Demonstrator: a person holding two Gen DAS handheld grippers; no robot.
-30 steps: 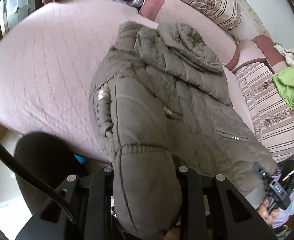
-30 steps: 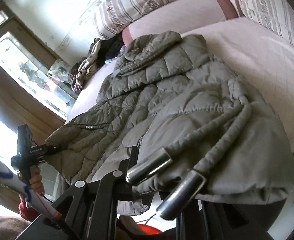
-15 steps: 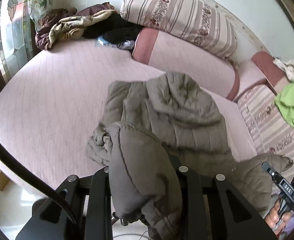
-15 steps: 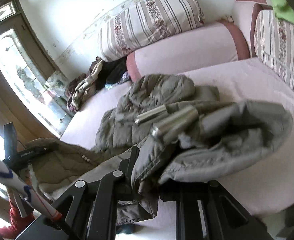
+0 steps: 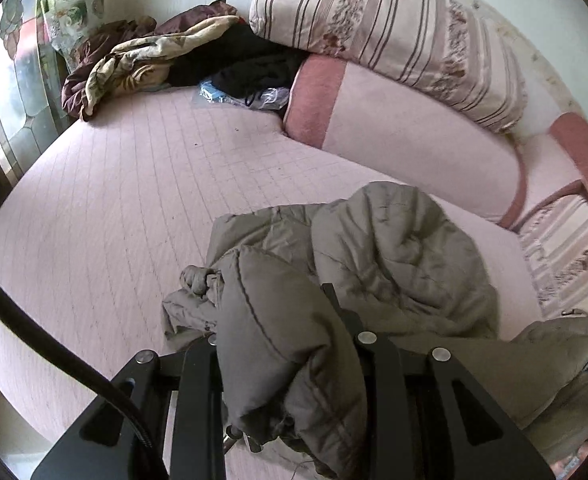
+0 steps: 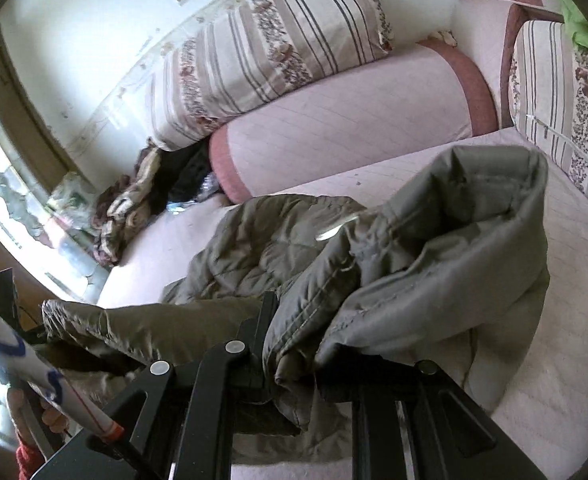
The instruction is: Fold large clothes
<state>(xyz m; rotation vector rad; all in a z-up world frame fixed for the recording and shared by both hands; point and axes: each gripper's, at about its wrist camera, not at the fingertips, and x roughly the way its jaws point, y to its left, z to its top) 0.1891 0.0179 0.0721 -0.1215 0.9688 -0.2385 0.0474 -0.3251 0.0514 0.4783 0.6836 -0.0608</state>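
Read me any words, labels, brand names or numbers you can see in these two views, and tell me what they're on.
None can be read.
Olive puffer jacket: no label or print shows.
Striped pillow: only stripes and flowers.
Blue marks on the white sleeve: a blurred pattern, not legible text.

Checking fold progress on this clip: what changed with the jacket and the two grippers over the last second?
Both grippers carried the bottom edge of the jacket up toward its hood end, so the jacket went from lying spread out to bunched and doubled over. The left gripper and right gripper kept their hold on the fabric throughout; nothing was let go. The bed, the striped pillow and the clothes pile stayed put.
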